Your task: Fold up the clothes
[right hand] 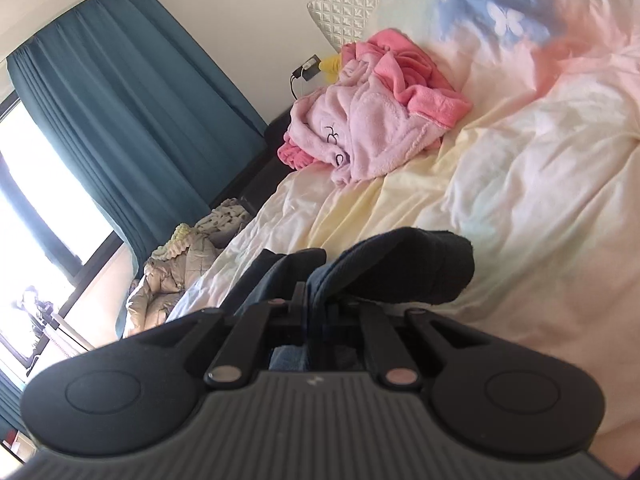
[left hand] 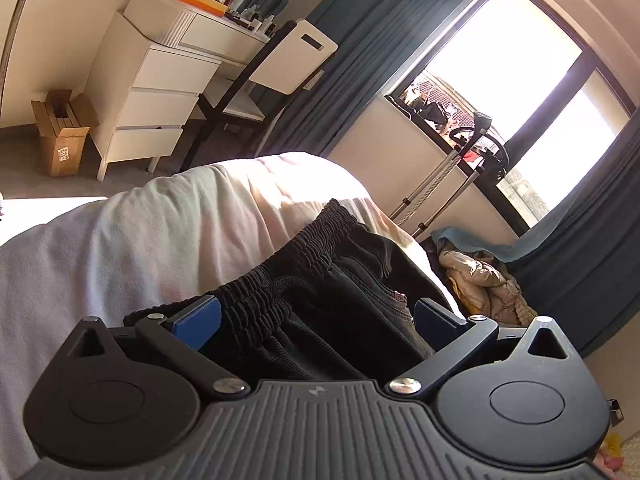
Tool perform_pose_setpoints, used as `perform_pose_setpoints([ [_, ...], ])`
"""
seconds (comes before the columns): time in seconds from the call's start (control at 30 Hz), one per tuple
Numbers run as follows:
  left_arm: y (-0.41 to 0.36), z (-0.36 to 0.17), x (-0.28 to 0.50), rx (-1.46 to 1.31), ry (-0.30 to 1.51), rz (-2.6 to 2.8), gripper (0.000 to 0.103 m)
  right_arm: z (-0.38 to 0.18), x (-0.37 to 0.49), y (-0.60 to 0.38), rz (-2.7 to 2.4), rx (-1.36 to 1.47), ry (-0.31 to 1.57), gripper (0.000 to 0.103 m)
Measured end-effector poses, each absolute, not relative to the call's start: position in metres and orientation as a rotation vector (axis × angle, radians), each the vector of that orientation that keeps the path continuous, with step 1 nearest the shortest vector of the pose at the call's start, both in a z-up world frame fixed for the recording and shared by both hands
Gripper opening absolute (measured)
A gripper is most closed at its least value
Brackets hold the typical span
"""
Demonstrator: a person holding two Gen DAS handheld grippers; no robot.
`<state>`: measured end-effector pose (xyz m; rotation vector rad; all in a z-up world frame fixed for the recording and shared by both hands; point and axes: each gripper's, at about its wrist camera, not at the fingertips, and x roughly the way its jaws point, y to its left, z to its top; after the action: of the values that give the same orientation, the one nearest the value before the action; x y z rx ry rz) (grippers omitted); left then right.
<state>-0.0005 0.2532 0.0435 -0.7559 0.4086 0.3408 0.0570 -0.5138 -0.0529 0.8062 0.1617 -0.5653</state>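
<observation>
1. Home bedroom: bed (right hand: 500, 168) with pale rumpled duvet, quilted headboard (right hand: 352, 4) against the wall
2. Pink fleece robe (right hand: 372, 120) heaped on the bed, puffy coat (left hand: 480, 280) dumped on the floor beside it
3. White dressing table (left hand: 160, 80) with drawers, bottles and clutter on top, chair (left hand: 280, 60) pushed up to it
4. Teal curtains (right hand: 132, 100) at a big sunlit window (left hand: 500, 60)
5. Cardboard box (left hand: 60, 136) on grey carpet by the drawers

A white drawer unit (left hand: 156, 92) stands by the wall, a cardboard box (left hand: 60, 136) beside it; teal curtains (right hand: 132, 120) flank the window (left hand: 516, 92); a pink robe (right hand: 372, 120) lies near the bed's (right hand: 520, 184) head edge.
</observation>
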Motion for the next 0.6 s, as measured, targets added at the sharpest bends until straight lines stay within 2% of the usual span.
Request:
perform_pose_setpoints([
  [0.23,0.276,0.028,-0.019,-0.909,0.5,0.424,0.103,-0.078,0.053,-0.546,-0.63,0.946,0.222,0.006],
  [0.43,0.283,0.023,-0.039,-0.999,0.459,0.467,0.103,-0.097,0.056,-0.557,-0.637,1.01,0.311,0.007],
  [0.6,0.287,0.018,-0.045,-1.056,0.458,0.466,0.103,-0.104,0.059,-0.564,-0.645,0.994,0.333,0.012],
])
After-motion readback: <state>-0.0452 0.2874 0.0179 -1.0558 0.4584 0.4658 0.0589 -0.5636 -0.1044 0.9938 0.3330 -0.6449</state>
